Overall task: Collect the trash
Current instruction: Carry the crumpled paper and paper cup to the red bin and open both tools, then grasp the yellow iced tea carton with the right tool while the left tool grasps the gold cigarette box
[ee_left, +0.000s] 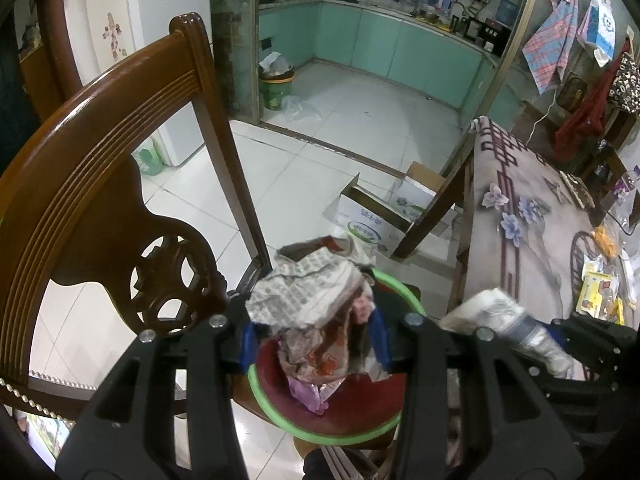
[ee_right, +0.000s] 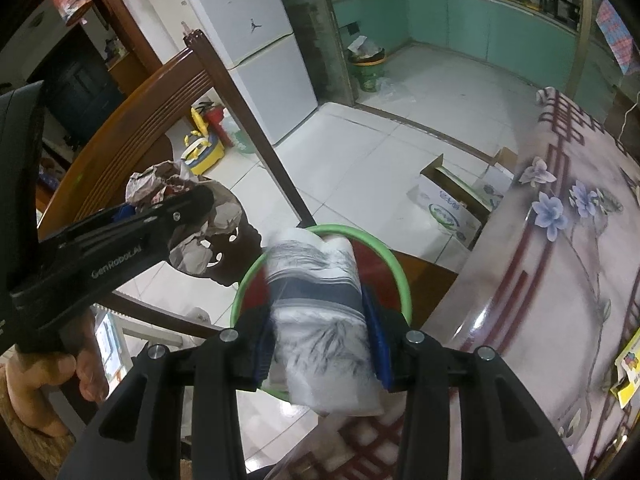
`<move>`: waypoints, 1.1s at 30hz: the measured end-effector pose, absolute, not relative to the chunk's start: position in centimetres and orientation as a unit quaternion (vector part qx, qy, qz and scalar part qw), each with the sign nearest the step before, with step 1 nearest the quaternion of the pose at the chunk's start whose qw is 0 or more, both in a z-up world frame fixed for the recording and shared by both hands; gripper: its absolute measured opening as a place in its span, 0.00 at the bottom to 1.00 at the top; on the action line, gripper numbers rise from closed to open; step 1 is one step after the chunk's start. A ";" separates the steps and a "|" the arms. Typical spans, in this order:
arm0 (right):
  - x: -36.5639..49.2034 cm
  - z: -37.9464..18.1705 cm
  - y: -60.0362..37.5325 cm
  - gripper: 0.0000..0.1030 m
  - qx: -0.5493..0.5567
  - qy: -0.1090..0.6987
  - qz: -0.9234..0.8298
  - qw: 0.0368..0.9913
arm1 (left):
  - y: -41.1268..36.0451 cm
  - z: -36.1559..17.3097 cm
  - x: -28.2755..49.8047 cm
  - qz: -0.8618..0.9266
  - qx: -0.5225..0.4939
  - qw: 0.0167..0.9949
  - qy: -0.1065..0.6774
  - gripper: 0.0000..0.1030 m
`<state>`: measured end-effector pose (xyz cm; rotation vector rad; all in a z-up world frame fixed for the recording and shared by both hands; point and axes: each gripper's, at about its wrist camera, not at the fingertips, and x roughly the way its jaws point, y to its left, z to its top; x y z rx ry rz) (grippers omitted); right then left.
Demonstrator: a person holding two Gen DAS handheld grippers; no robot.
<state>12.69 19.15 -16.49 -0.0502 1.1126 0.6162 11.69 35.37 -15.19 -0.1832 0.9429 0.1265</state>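
Left hand-held gripper: black frame, blue pads, pinching a wad of crumpled newspaper. The wad bulges out above the fingers and hangs over the bin. Seen from the right wrist camera, this left hand-held gripper sits at the left, in front of the chair back, with the paper clamped at its tip and the person's hand around the handle.

Right hand-held gripper: same build, pinching a bundled white plastic bag with dark leaf print and a grey band. The bag sits directly over the near part of the bin's rim. In the left wrist view the same bag shows at the right, beside the desk edge.

Bin: round, dark red inside, bright green rim, standing on the floor between the chair and the desk, below both grippers. Some crumpled paper and a purple scrap lie in it. In the right wrist view its green rim curves behind the bag.

Chair: carved brown wood, left of the bin.

Desk: right of the bin, covered in a floral cloth with red line pattern; yellow packets lie on its near right part.

Cardboard box: open, on the white tiled floor beyond the bin.

Green bucket: far, at the kitchen doorway, stuffed with bags.

Fridge: white, far left.
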 end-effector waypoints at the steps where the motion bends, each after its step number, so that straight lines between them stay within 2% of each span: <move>1: 12.7 -16.5 19.3 0.39 -0.025 0.519 0.290 0.803 | 35.4 -15.2 11.7 0.064 -0.090 0.885 0.452 0.54; 2: 12.6 -16.6 19.4 0.45 -0.028 0.519 0.290 0.803 | 35.6 -15.2 11.6 0.065 -0.093 0.885 0.451 0.63; 3: 12.7 -16.6 19.4 0.48 -0.028 0.518 0.290 0.804 | 35.6 -15.1 11.5 0.066 -0.094 0.887 0.448 0.65; 10: 12.2 -15.8 18.5 0.52 -0.017 0.510 0.289 0.810 | 35.5 -14.1 10.8 0.071 -0.093 0.892 0.436 0.77; 14: 11.4 -14.8 17.2 0.58 -0.013 0.502 0.281 0.818 | 35.3 -13.4 9.9 0.070 -0.094 0.896 0.428 0.82; 22: 8.7 -12.9 11.9 0.62 0.020 0.482 0.250 0.840 | 31.9 -12.3 8.6 0.051 -0.087 0.900 0.423 0.84; 33: 4.8 -12.0 1.5 0.63 0.048 0.477 0.202 0.854 | 21.2 -11.3 6.6 -0.004 -0.058 0.906 0.419 0.84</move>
